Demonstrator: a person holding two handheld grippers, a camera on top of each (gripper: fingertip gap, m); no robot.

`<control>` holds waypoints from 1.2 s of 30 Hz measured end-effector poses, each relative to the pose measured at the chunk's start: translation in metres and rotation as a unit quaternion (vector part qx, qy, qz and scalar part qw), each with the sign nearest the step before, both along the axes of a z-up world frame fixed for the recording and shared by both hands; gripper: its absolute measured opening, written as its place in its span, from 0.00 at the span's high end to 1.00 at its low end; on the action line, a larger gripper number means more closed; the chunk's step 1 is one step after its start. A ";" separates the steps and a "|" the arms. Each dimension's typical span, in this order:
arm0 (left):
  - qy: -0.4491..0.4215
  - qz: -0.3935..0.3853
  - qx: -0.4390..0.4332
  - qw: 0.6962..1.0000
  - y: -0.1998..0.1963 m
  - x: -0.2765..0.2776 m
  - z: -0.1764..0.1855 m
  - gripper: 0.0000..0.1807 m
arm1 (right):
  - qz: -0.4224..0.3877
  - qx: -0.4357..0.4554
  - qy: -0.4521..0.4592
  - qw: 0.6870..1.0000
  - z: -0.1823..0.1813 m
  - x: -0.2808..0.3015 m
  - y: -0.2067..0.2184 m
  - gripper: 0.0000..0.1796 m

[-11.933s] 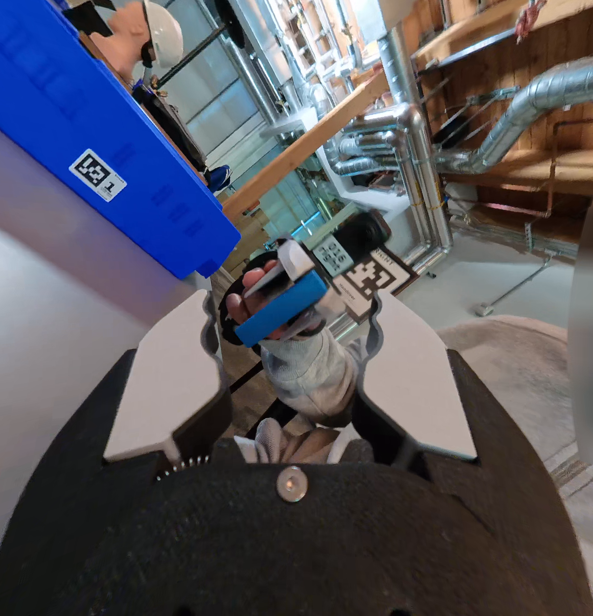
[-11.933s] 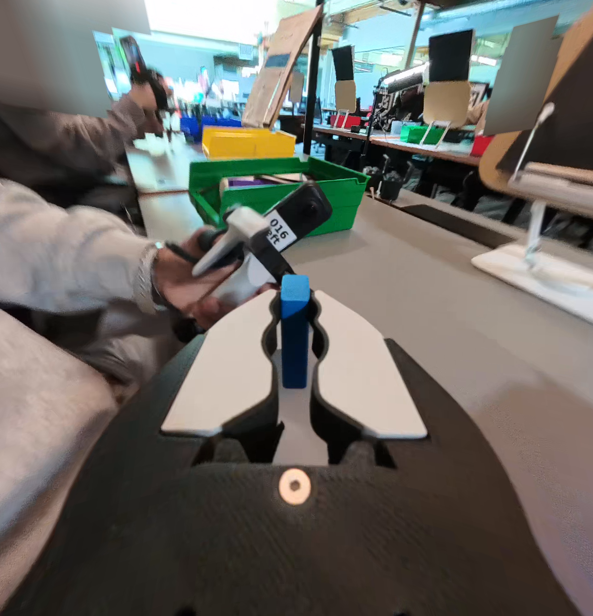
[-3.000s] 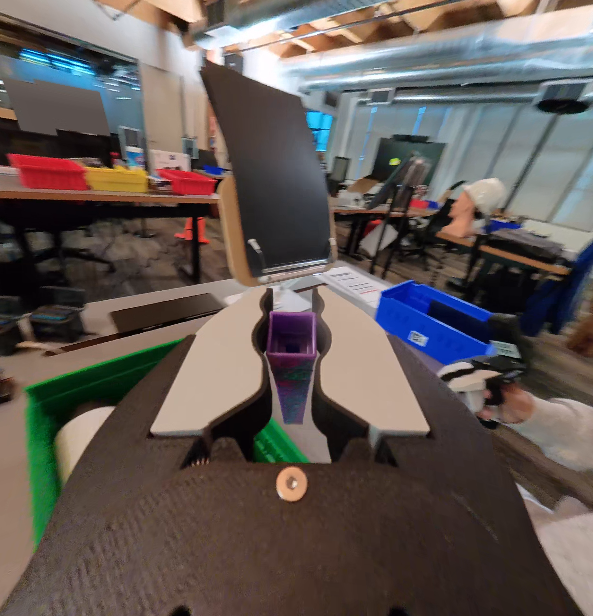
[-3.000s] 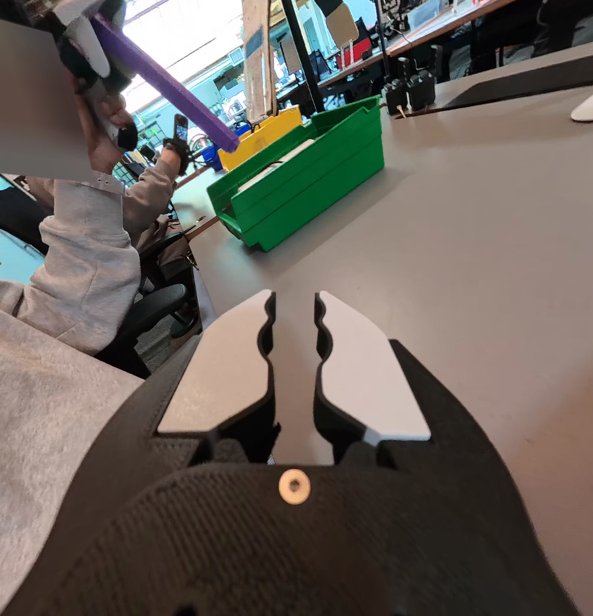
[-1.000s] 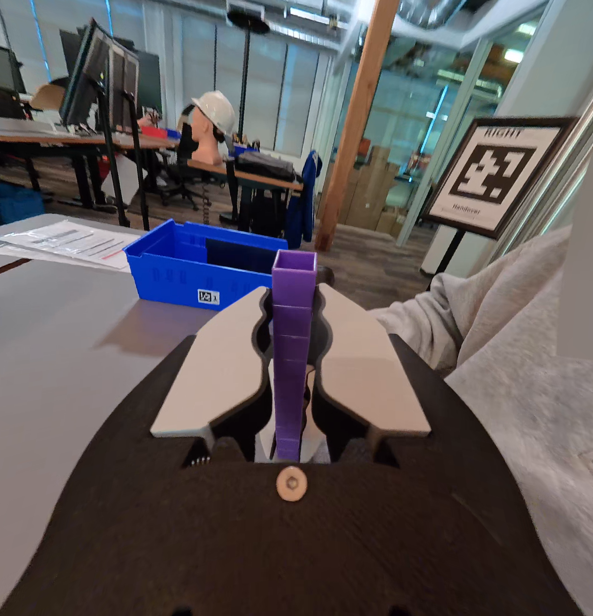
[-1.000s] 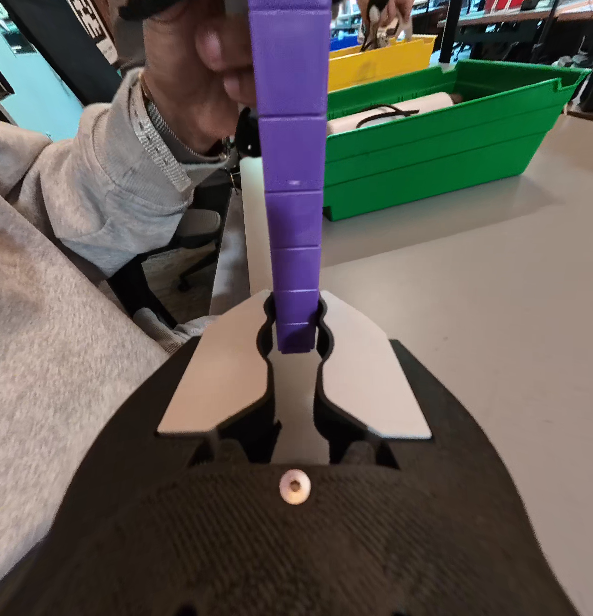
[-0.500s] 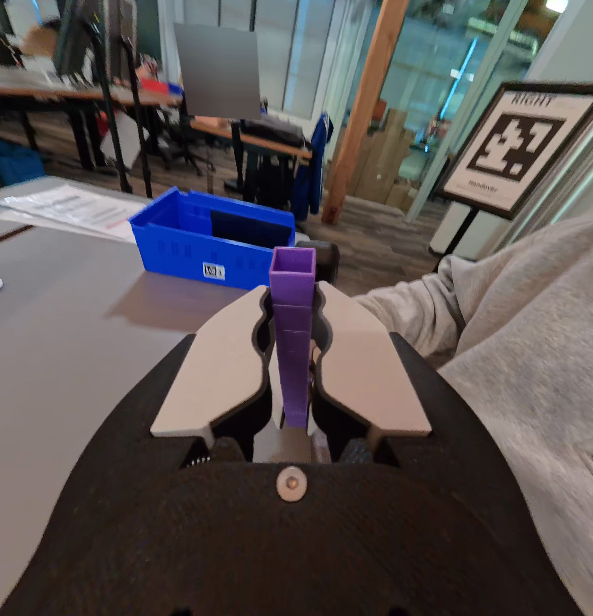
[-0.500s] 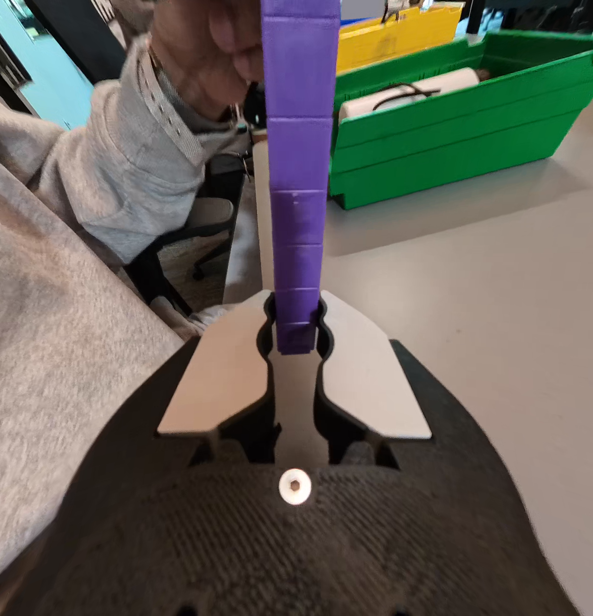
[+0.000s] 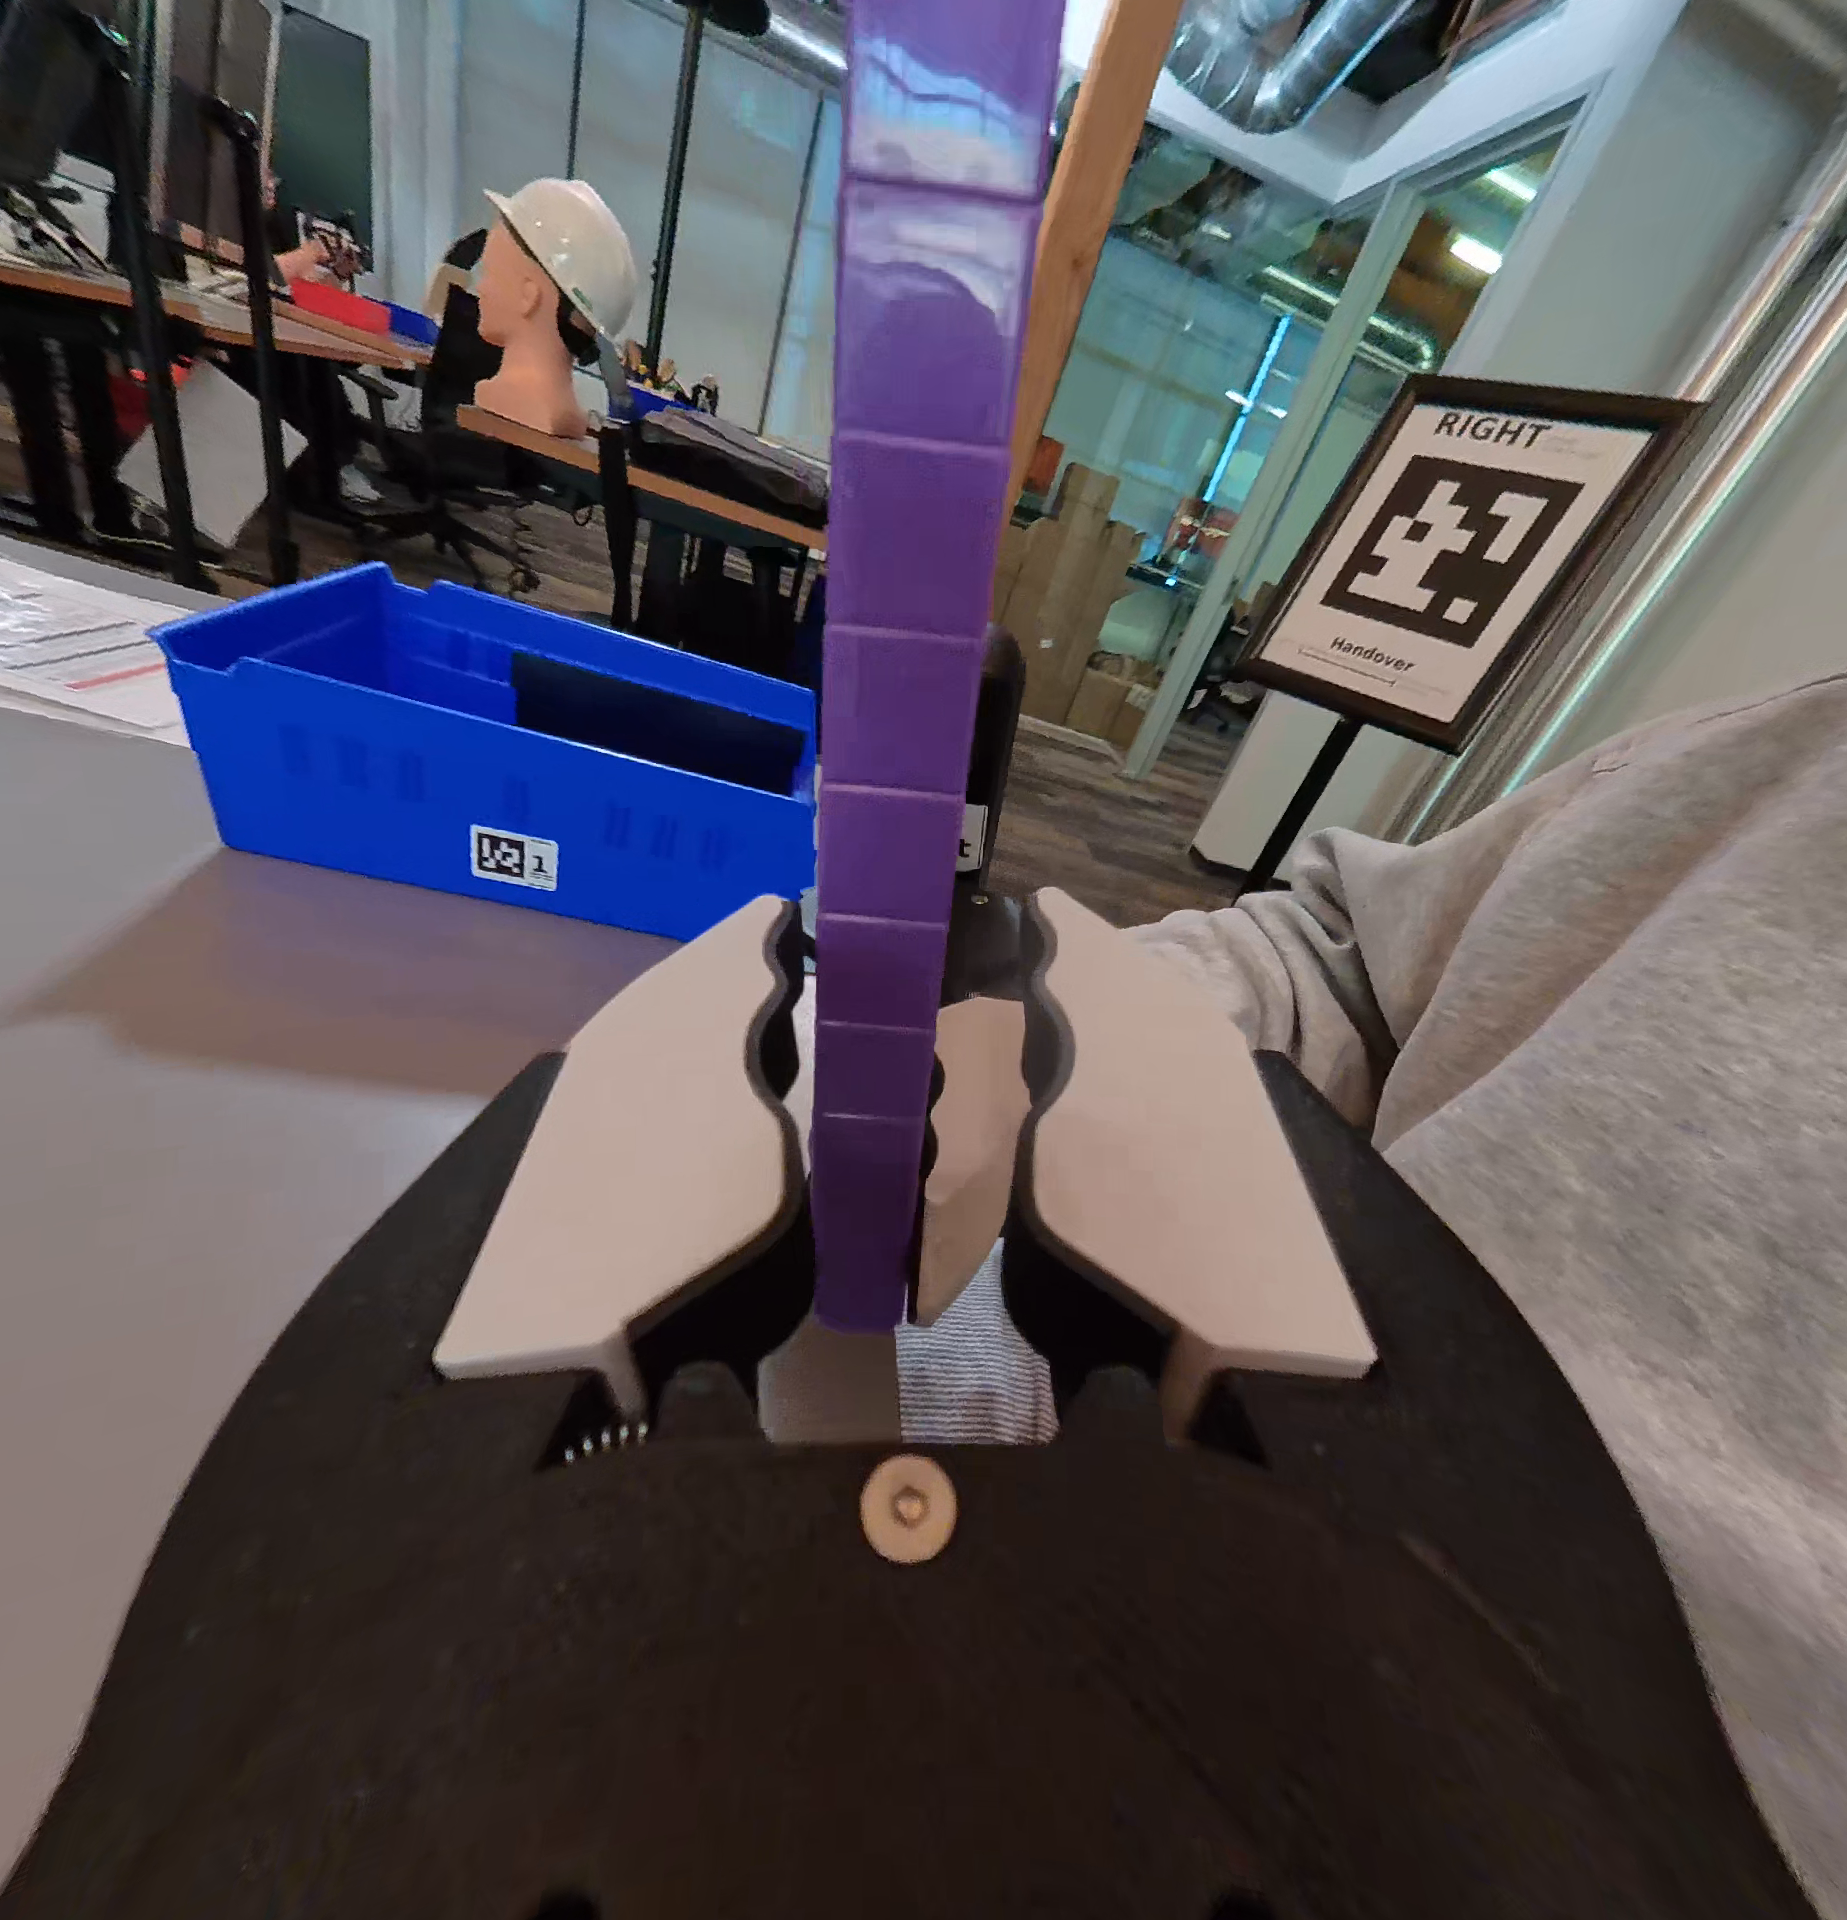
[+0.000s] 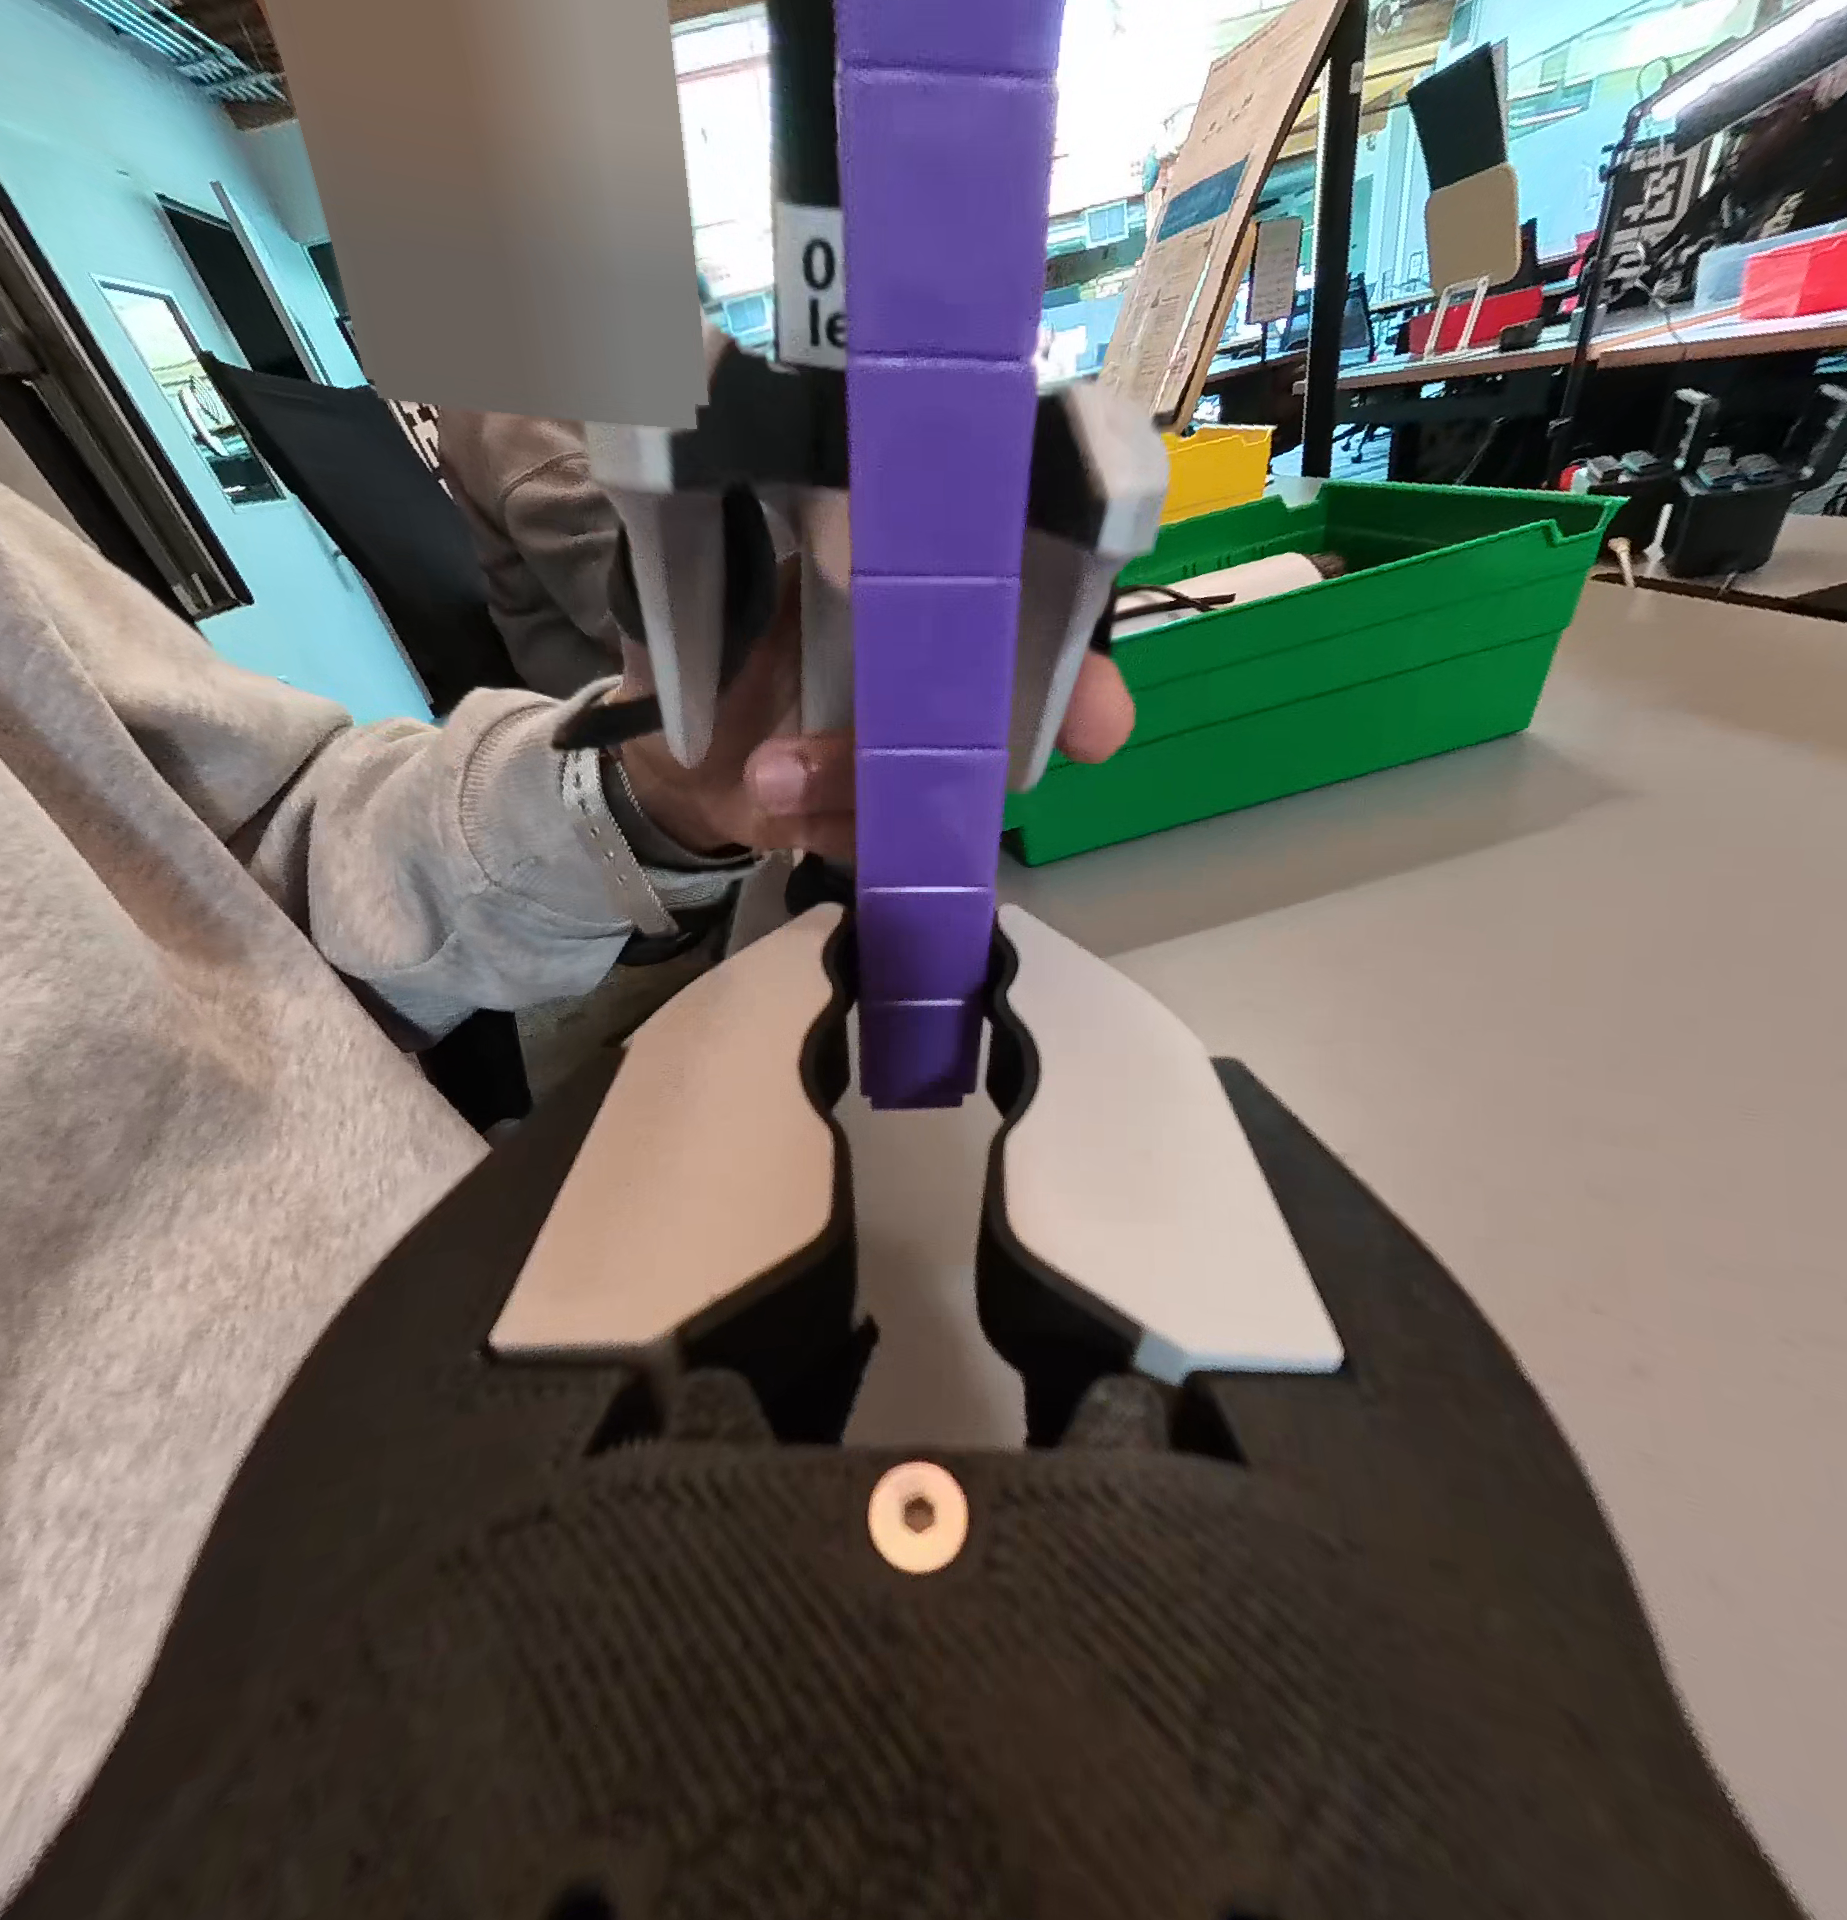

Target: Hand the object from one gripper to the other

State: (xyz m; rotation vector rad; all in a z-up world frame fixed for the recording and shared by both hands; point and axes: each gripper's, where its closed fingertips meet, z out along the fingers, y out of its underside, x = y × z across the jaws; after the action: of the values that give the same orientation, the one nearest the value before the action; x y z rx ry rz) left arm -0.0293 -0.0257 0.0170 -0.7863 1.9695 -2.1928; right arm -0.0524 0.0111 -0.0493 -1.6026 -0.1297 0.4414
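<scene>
A long purple bar of joined square segments (image 9: 929,520) stands up through both views. My right gripper (image 10: 919,925) is shut on the bar's lower end (image 10: 940,468). My left gripper (image 9: 911,914) is open: its jaws stand apart on either side of the bar, with a clear gap on the right. One grey finger (image 9: 966,1143) of the right gripper shows behind the bar in the left wrist view. In the right wrist view the left gripper (image 10: 877,665) shows farther up the bar, jaws spread around it, held by a hand.
A blue bin (image 9: 462,769) stands on the grey table to the left. A green bin (image 10: 1345,665) and a yellow bin (image 10: 1210,468) stand at the table's far side. The person's grey sleeve (image 9: 1625,1143) fills the right. A framed marker sign (image 9: 1459,561) stands behind. Spacing between my two grippers at the tips: around 8 centimeters.
My left gripper's jaws have opened off the purple bar. My right gripper has stayed shut on the bar's end. The bar now reaches up out of the left wrist view.
</scene>
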 end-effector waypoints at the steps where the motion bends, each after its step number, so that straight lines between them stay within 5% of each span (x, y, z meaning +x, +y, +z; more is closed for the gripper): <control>1: 0.002 -0.003 -0.004 1.000 -0.001 0.000 -0.002 0.79 | -0.003 0.001 -0.003 1.000 0.000 0.001 0.000 0.87; 3: -0.003 0.003 -0.008 1.000 0.001 0.001 -0.003 0.87 | -0.001 0.005 -0.009 1.000 0.000 0.000 0.000 0.87; 8: -0.023 0.013 0.010 1.000 0.004 0.002 -0.006 0.87 | -0.011 0.008 -0.021 1.000 -0.002 0.002 0.002 0.86; 11: -0.028 0.036 0.021 0.999 0.011 0.008 -0.013 0.87 | -0.046 -0.007 -0.019 0.999 -0.009 0.022 0.002 0.66; 14: -0.021 0.057 0.029 0.998 0.021 0.016 -0.026 0.87 | -0.089 -0.008 -0.013 0.996 -0.009 0.051 -0.006 0.64; 20: -0.012 0.058 0.041 0.997 0.022 0.022 -0.045 0.87 | -0.139 0.094 0.018 0.986 0.042 0.078 -0.024 0.64; 27: -0.022 0.033 0.052 0.998 0.013 0.016 -0.056 0.87 | -0.087 0.120 0.018 0.989 0.099 0.049 -0.003 0.62; 31: -0.026 0.023 0.050 0.998 0.010 0.012 -0.057 0.87 | -0.085 0.110 0.010 0.990 0.113 0.042 0.010 0.69; 33: -0.031 0.020 0.056 0.998 0.009 0.010 -0.057 0.87 | -0.082 0.089 -0.005 0.993 0.110 0.041 0.015 0.86; 36: -0.035 0.020 0.055 0.998 0.009 0.010 -0.057 0.87 | -0.078 0.080 -0.019 0.994 0.110 0.037 0.016 0.86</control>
State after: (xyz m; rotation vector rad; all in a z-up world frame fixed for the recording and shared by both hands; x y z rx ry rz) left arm -0.0193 -0.0166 -0.0402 -0.7162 2.0029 -2.0410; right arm -0.0154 0.0275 0.0603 -1.4521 -0.0668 0.2732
